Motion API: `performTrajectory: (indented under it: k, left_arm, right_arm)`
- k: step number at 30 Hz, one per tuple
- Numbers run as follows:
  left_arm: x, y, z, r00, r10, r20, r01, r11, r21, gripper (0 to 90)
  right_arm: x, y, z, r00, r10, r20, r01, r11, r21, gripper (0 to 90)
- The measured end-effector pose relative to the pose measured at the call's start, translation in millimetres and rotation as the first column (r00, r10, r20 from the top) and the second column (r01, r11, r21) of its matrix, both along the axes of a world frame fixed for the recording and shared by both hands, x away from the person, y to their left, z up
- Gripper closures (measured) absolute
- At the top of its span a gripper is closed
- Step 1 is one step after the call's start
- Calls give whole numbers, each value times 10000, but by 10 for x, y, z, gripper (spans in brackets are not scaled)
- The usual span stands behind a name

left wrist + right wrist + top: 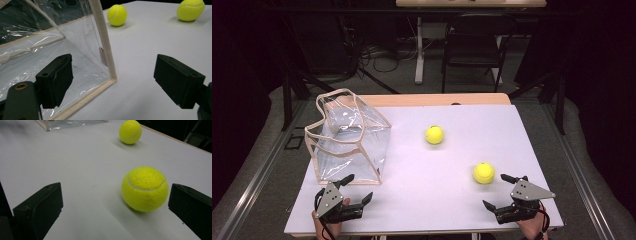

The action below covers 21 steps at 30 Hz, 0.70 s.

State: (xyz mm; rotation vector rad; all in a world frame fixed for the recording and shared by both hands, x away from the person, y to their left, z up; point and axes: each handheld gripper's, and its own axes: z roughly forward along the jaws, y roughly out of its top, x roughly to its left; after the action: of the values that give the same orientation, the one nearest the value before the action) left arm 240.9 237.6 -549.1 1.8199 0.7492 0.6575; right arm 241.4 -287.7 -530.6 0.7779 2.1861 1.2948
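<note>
Two yellow tennis balls lie on the white table: one near the middle [434, 134] [117, 15] [130, 131], one toward the front right [484, 173] [190, 9] [145, 188]. A clear plastic bag [347, 140] [50, 50] with beige trim stands open-topped at the left. My right gripper [495, 190] [115, 195] is open just in front of the nearer ball, which sits close to its right jaw without touching. My left gripper [358, 188] [113, 65] is open at the bag's front right corner, with the trim edge between its jaws and nothing gripped.
The table top [452, 200] has bare room between the bag and the balls and along the front edge. Beyond the table's wooden far edge stand a dark folding chair [474, 45], a desk leg [418, 50] and cables on the floor.
</note>
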Motion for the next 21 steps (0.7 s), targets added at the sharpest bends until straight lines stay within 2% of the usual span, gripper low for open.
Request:
performTrajectory:
  k: [13,21]
  left_arm:
    - [0,-2,1,10000,-22,9,22,10000,-20,161]
    - [-10,0,13,10000,5,95,-5,10000,-9,161]
  right_arm:
    - [23,38,24,9998,-24,-176,21,9999,-152,0]
    - [57,41,70,9988,-122,-482,106,9993,-345,0]
